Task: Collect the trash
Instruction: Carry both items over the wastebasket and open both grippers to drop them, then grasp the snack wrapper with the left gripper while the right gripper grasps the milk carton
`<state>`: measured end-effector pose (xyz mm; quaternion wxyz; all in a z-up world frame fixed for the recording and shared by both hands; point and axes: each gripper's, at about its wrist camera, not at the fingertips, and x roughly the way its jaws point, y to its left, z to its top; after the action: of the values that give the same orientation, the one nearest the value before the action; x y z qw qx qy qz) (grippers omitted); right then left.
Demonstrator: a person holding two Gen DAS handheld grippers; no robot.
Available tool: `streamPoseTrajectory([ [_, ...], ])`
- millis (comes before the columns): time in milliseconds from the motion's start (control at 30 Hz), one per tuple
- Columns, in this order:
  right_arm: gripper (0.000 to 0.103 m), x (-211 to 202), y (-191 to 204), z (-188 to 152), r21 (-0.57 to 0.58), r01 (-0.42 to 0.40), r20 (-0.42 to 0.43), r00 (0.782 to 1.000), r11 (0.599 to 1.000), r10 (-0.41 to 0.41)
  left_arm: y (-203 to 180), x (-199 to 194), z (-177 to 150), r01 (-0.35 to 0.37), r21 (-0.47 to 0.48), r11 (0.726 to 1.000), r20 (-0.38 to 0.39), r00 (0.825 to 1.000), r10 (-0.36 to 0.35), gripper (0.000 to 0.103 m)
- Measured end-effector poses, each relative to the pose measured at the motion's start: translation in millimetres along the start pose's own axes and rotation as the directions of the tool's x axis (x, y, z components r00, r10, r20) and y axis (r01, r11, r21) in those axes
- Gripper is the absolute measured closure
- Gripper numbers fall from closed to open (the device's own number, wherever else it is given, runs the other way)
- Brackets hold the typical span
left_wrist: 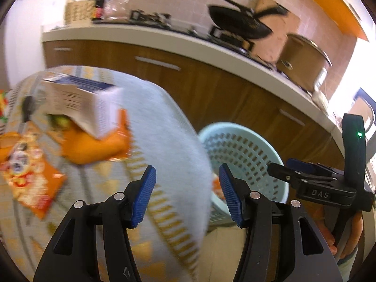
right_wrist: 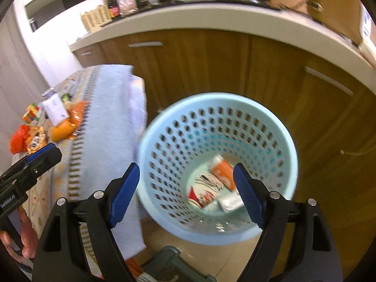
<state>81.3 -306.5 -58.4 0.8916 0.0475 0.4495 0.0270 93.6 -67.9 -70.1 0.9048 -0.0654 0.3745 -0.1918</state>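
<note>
Here, right gripper jaws wide, empty, above trash-filled basket; left gripper likewise agape.

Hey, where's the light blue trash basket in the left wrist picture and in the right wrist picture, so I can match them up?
Left wrist view: the light blue basket is right of centre, partly hidden behind the hanging pale blue tablecloth.
Right wrist view: the basket fills the centre, seen from above with trash inside, between the open right gripper's fingers.
Shared landmark: the tablecloth edge just left of the basket.
</note>
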Motion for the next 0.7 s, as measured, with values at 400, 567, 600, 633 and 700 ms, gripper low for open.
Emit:
streamPoseTrajectory([
  [400, 0.026, -7, 100, 42, -0.199, -0.100, 0.107, 0.987, 0.975, 0.124, 101, -59, 2, -0.227, -0.192, 0.955, 0.033, 0.971, 0.238, 0.043],
  [567, 0.026, 6, 141, 54, -0.270, -0.149, 0.103, 0.978, 0.951, 0.182, 144, -61, -6, -0.265, -0.281, 0.923, -0.009, 0.962, 0.273, 0.040],
  [600, 0.026, 9, 146, 55, -0.279, -0.154, 0.102, 0.977, 0.948, 0.189, 150, -60, -7, -0.268, -0.291, 0.918, -0.017, 0.961, 0.275, 0.039],
  [633, 0.026, 12, 153, 57, -0.291, -0.162, 0.102, 0.975, 0.943, 0.199, 155, -58, -8, -0.269, -0.299, 0.916, -0.024, 0.961, 0.274, 0.038],
  [700, 0.026, 15, 162, 58, -0.310, -0.176, 0.107, 0.970, 0.934, 0.219, 161, -54, -9, -0.264, -0.303, 0.916, -0.029, 0.963, 0.268, 0.038],
])
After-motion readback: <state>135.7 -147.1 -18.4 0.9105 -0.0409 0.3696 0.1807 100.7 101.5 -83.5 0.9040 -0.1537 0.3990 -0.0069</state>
